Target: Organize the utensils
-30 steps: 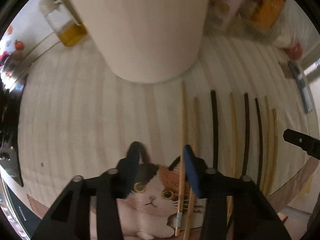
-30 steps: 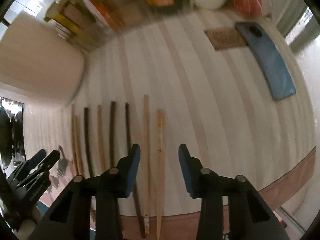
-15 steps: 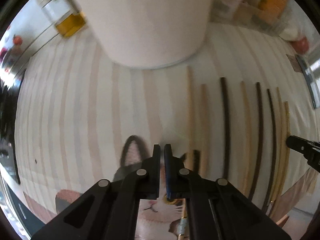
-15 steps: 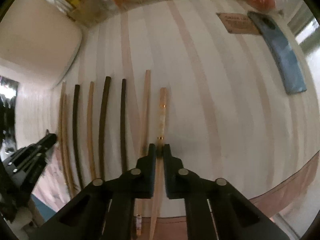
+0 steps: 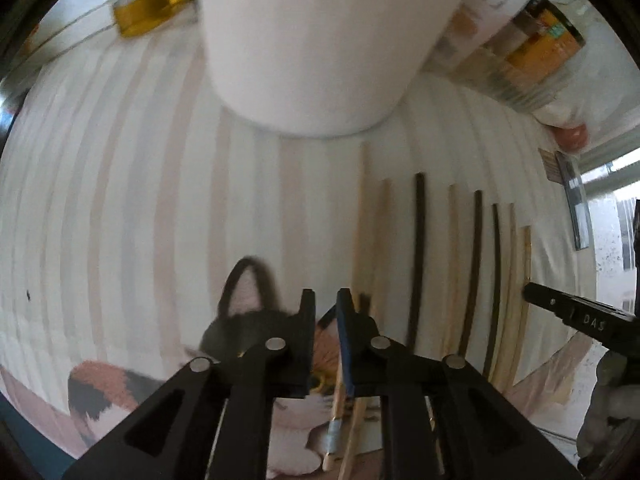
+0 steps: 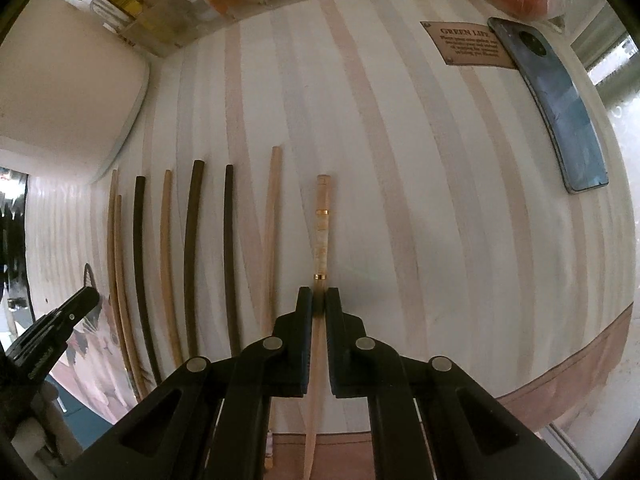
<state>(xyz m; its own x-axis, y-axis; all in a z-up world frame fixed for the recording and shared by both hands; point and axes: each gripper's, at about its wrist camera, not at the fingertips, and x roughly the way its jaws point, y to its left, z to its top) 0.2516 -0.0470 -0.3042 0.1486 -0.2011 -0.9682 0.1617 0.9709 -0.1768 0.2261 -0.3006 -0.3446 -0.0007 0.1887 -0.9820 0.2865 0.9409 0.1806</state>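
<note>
A pale chopstick [image 6: 321,240] with two thin gold bands lies on the striped cream tablecloth [image 6: 420,208], running toward twelve o'clock from the right gripper [image 6: 319,300], whose jaws have just been closing and now pinch it. At nine o'clock of it lie seven more chopsticks [image 6: 192,248] in a row, light and dark. The left gripper [image 5: 325,304] has its jaws nearly together, having eased slightly apart, over a cat picture [image 5: 248,292], with nothing clearly held. A white container [image 5: 316,40] stands at twelve o'clock; a blue phone [image 6: 556,112] lies at two o'clock. A second ago both grippers stood wider.
</note>
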